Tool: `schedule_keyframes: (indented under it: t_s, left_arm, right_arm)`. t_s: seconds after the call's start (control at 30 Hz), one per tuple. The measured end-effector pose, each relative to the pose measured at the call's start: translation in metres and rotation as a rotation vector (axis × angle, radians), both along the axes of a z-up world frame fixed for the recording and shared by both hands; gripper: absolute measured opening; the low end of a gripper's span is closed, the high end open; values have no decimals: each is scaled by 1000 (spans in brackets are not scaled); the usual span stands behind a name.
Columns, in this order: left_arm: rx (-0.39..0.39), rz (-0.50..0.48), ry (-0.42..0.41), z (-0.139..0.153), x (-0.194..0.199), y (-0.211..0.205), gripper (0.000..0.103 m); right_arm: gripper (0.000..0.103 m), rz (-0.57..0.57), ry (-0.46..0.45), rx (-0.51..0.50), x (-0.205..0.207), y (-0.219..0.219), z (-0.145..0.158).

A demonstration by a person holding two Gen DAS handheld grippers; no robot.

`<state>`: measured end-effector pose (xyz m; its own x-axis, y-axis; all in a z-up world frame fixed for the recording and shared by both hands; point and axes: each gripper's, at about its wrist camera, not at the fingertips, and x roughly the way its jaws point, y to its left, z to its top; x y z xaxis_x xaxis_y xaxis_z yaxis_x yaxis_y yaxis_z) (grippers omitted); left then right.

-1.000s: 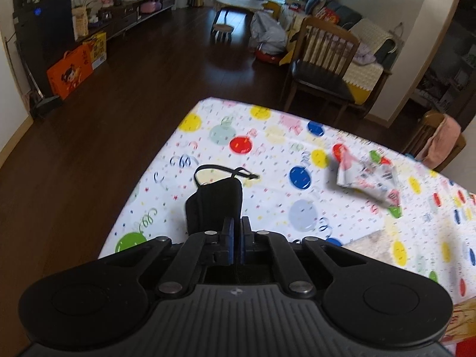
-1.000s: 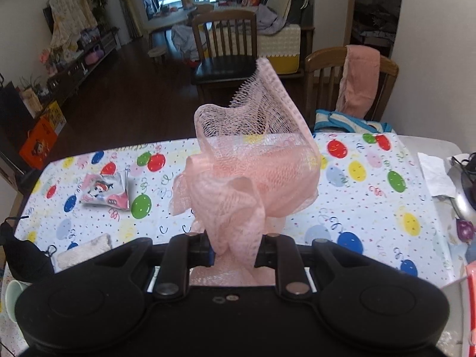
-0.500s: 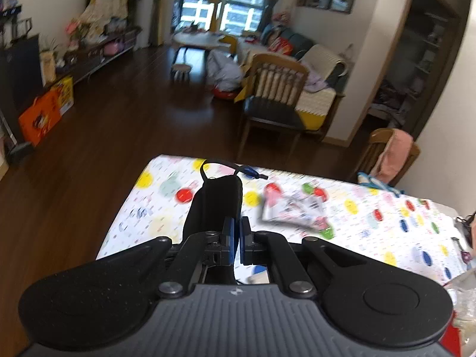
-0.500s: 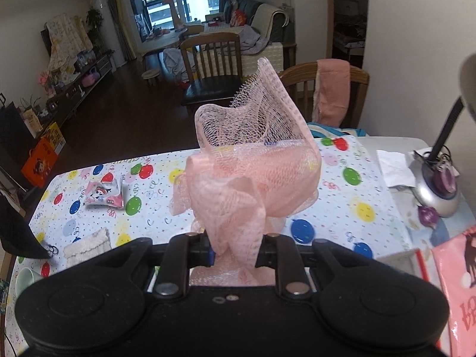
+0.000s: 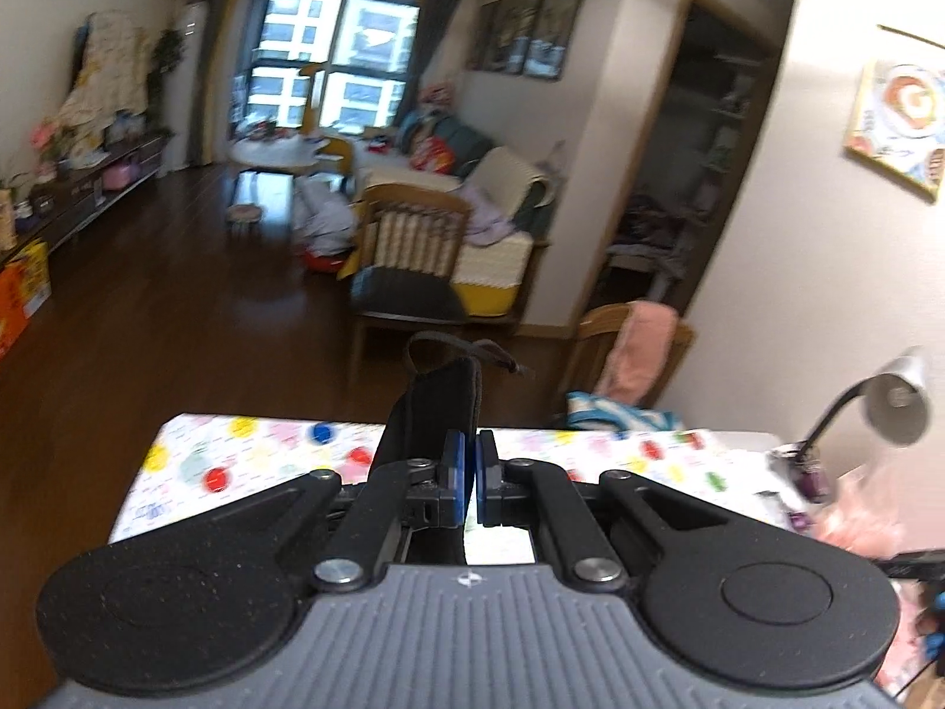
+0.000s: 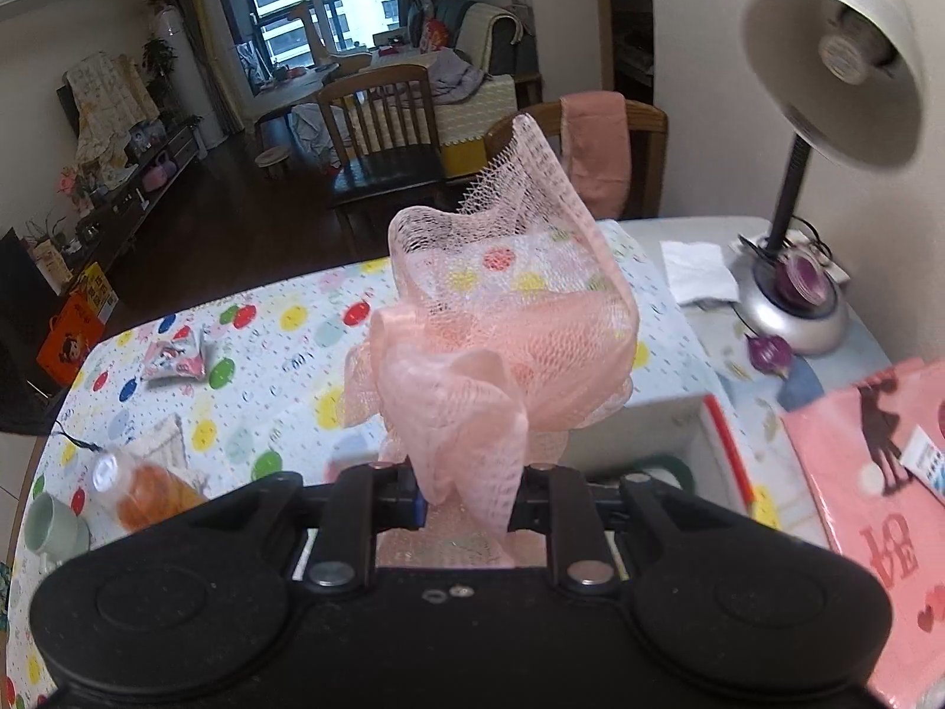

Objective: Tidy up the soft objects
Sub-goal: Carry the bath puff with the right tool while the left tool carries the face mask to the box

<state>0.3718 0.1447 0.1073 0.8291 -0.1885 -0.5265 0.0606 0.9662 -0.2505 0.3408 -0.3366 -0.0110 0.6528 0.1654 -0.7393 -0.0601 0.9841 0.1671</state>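
The table [image 6: 283,366], under a cloth of coloured dots, fills the middle of the right wrist view and runs from 9 o'clock to 3 o'clock; a silver desk lamp [image 6: 827,71] stands at its 2 o'clock corner, its shade high against the wall; a pink printed bag [image 6: 874,472] lies at 4 o'clock, with the rim of a white box [image 6: 661,413] just beside it toward the centre; the pink mesh bath pouf [image 6: 496,354] rises at the centre, lifted clear of the table, and the right claw [image 6: 469,505] is closed on its lower folds, the mesh bulging out above and below the fingers; in the left wrist view the left claw [image 5: 471,478] is pinched nearly closed on a black face mask [image 5: 434,413], which stands upright above the blue pads [image 5: 453,472] with its ear loop curling at 12 o'clock, held in the air over the near edge of the table; back in the right wrist view, a clear bottle of orange liquid [image 6: 142,487] lies on its side at 8 o'clock; a pale green cup [image 6: 50,529] sits just beside it at the left edge; a small printed packet [image 6: 177,354] rests at 10 o'clock, well apart from the pouf; a white tissue [image 6: 697,272] lies near the lamp base at 2 o'clock.
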Motion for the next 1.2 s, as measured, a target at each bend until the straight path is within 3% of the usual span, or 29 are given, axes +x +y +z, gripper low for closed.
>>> schedule_keyframes:
  t_s: [0.33,0.57,0.9,1.2]
  left_arm:
    - [-42,-203,-73,48,-10,-105,3]
    - [-71,-376,-52,44,-4,-204,3]
    - [-71,-571,79,-16,16,-330,3]
    - [-19,-613,221,-83,21,-372,3]
  right_arm:
    - [19,5,30,3,-35,-44,-19]
    - [19,7,54,-9,-48,-69,-31]
    - [19,11,96,-32,-57,-97,-48]
    - [19,15,153,-44,-56,-107,-70]
